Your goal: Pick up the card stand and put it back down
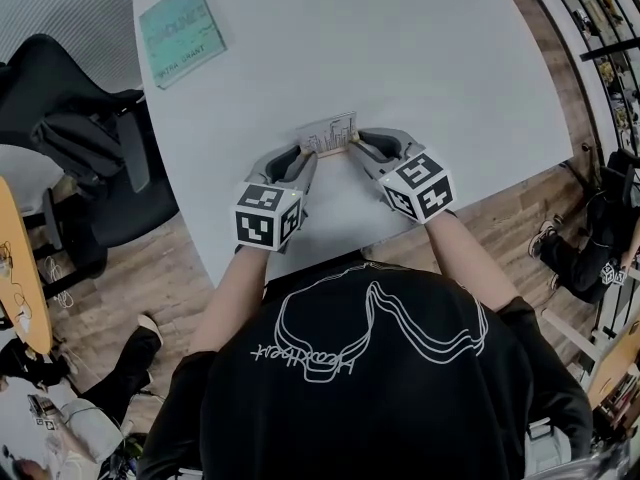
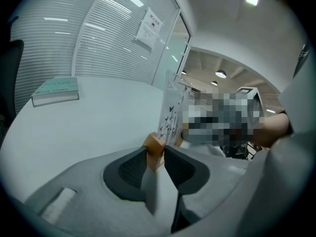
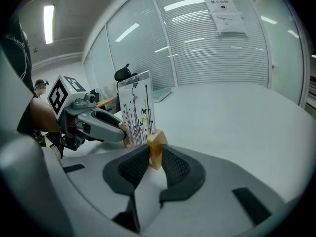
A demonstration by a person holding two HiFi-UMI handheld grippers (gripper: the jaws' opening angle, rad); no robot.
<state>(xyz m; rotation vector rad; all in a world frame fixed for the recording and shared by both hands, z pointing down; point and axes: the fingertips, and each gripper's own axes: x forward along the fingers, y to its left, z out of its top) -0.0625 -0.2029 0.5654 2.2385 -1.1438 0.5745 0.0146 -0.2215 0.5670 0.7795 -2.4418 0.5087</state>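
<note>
Plainly, the small wooden-based card stand [image 1: 328,138] with its clear upright panel sits on the white worktop [image 1: 400,48], long axis crosswise; left tool [image 1: 306,157] and right tool [image 1: 357,147] each clench one end.

A teal book [image 1: 181,32] lies on the white table [image 1: 400,58], a black chair [image 1: 90,138] beside it.
</note>
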